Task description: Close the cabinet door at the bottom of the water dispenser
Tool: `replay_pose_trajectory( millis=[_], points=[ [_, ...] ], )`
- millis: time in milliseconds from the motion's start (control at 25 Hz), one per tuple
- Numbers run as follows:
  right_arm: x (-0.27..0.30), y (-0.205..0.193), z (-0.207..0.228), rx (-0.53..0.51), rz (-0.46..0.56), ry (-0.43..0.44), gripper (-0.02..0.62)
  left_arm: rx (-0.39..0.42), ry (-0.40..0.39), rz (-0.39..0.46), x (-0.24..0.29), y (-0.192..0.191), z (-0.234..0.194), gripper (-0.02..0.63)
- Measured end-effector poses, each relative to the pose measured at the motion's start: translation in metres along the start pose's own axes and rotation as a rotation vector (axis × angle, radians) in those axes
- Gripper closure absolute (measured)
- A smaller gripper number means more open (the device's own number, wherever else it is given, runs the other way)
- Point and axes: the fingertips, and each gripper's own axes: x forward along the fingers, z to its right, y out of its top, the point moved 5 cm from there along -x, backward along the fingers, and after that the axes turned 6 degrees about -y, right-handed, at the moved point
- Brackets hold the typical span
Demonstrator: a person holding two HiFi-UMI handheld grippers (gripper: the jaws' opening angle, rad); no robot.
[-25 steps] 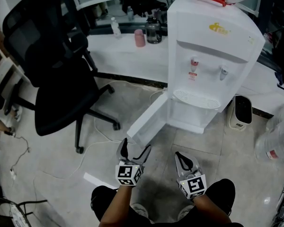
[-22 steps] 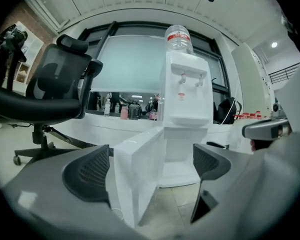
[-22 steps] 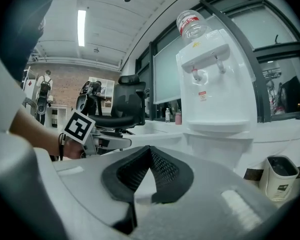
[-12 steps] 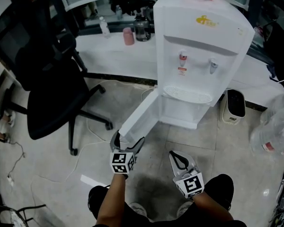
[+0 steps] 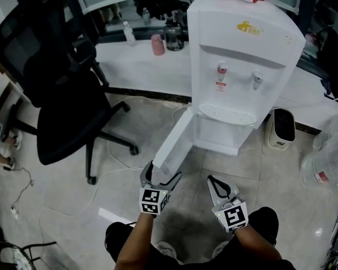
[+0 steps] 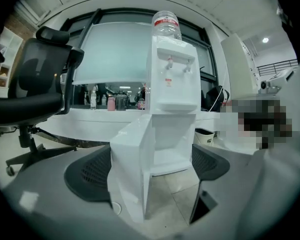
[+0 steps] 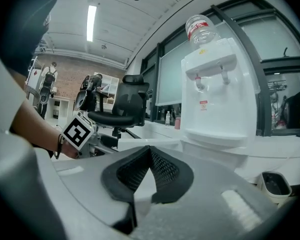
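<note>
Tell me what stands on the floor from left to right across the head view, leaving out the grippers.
black office chair → open cabinet door → water dispenser → small bin → clear plastic bottle

Right gripper (image 7: 150,151) — its two black ribbed pads meet at the tips, pointing almost level. Beyond, at right, stands a white water dispenser (image 7: 215,99) bearing an upturned bottle (image 7: 202,28). At centre is a black office chair (image 7: 124,104). At left, a hand (image 7: 67,148) lies just beside the left gripper's marker cube (image 7: 79,131).
</note>
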Motion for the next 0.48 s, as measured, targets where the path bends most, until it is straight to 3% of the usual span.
replay_pose_trajectory(
  millis=[240, 480],
  points=[
    [0.003, -0.002, 0.033, -0.003, -0.001, -0.083, 0.591, -0.009, -0.036, 0.005, -0.004, -0.001, 0.023, 0.100],
    [-0.005, -0.016, 0.062, 0.037, -0.023, -0.168, 0.592, -0.040, -0.128, 0.023, -0.003, -0.001, 0.065, 0.103]
  ],
)
